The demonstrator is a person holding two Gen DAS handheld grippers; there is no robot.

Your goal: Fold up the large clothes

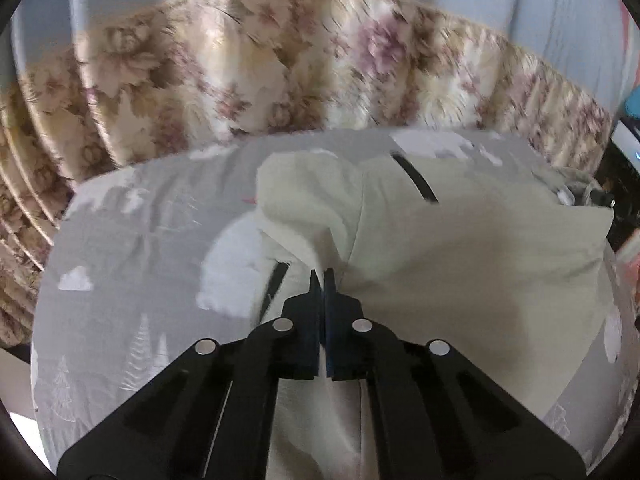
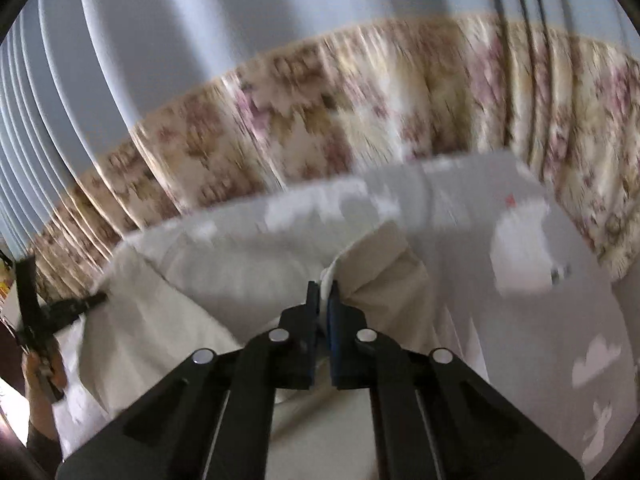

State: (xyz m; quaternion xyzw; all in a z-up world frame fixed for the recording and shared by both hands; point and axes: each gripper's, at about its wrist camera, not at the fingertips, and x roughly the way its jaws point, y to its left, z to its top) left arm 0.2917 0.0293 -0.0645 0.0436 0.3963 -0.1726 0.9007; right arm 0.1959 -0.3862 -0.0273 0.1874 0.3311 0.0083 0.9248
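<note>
I have my left gripper [image 1: 322, 276] and right gripper [image 2: 323, 290] each clamped on the cream cotton garment [image 1: 460, 248] lying on the grey tree-printed bedsheet [image 1: 120, 264], floral curtain [image 1: 248, 64] beyond.

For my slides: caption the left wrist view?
Left gripper pinching cream garment on grey bedsheet.

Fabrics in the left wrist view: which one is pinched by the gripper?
The plain cream garment, pinched by the left gripper; the grey printed sheet lies underneath it.

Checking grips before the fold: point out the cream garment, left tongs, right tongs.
cream garment [image 1: 460, 248], left wrist view, flat panel.
left tongs [image 1: 323, 276], left wrist view, tips pinching cloth.
right tongs [image 2: 325, 290], right wrist view, tips pinching cloth.
</note>
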